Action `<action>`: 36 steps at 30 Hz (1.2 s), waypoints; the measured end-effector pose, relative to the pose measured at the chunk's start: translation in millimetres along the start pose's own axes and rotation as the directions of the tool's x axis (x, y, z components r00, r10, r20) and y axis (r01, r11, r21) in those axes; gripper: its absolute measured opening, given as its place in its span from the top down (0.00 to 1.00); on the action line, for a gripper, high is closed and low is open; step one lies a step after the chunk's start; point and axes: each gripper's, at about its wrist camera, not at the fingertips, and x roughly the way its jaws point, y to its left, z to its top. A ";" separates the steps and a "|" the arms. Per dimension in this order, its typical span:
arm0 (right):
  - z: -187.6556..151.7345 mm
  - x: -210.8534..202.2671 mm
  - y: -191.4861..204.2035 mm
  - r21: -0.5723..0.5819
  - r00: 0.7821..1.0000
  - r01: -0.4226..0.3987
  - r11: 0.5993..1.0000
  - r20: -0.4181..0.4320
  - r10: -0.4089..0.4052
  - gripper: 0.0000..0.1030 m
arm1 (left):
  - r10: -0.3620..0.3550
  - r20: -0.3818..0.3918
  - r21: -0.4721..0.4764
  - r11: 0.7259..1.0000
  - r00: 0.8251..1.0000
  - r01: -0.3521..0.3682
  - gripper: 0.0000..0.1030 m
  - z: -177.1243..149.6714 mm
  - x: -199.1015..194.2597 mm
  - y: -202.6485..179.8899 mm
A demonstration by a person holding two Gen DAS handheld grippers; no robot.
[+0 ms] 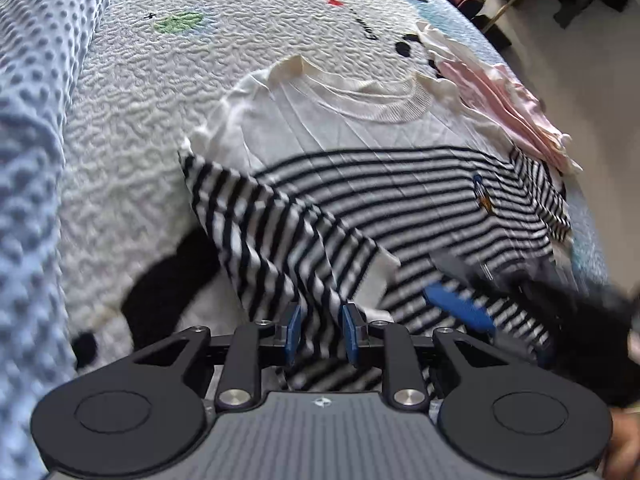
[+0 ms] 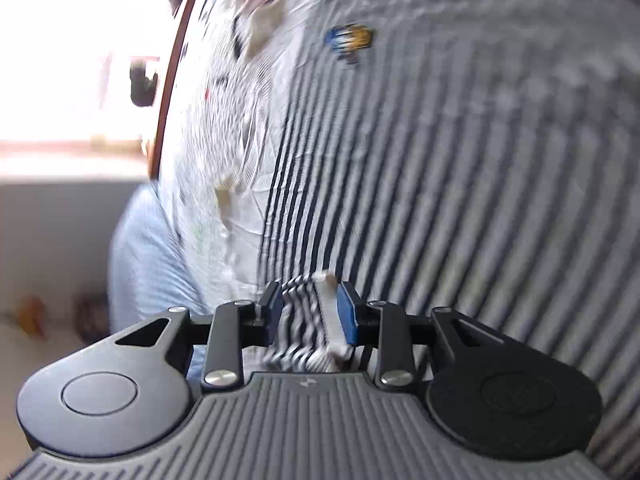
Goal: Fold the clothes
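While the striped top (image 1: pixel 400 200) lies flat on the bed cover (image 1: pixel 168 92), its sleeve (image 1: pixel 272 236) is folded across the front; the left gripper (image 1: pixel 319 332) has that sleeve between its blue pads, a little apart and not pinching; the right gripper (image 2: pixel 306 316) — also a little apart — has a striped cuff (image 2: pixel 316 320) between its pads, maybe loose — the view is blurry; pink clothes (image 1: pixel 516 112) sit beside the top.

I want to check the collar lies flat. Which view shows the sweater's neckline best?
The left wrist view: the white ribbed neckline shows whole and fairly sharp at the top of the striped sweater. The right wrist view shows only blurred stripes and the chest patch; no neckline can be made out there.
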 end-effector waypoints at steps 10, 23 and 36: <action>-3.0 39.3 43.4 -0.339 0.989 0.124 0.933 -0.030 -0.142 0.86 | -0.004 0.065 0.141 0.990 0.998 -0.005 0.73 -39.7 27.7 -13.8; 21.4 14.3 55.0 -0.493 0.984 0.172 0.853 0.051 -0.169 0.97 | -0.010 0.023 0.154 0.988 1.000 0.007 0.72 -39.7 33.3 -13.8; 95.7 -82.3 -14.7 -0.360 0.997 0.073 0.930 0.015 -0.073 0.61 | 0.137 -0.045 0.170 0.977 0.990 -0.127 0.62 -11.9 0.5 -90.8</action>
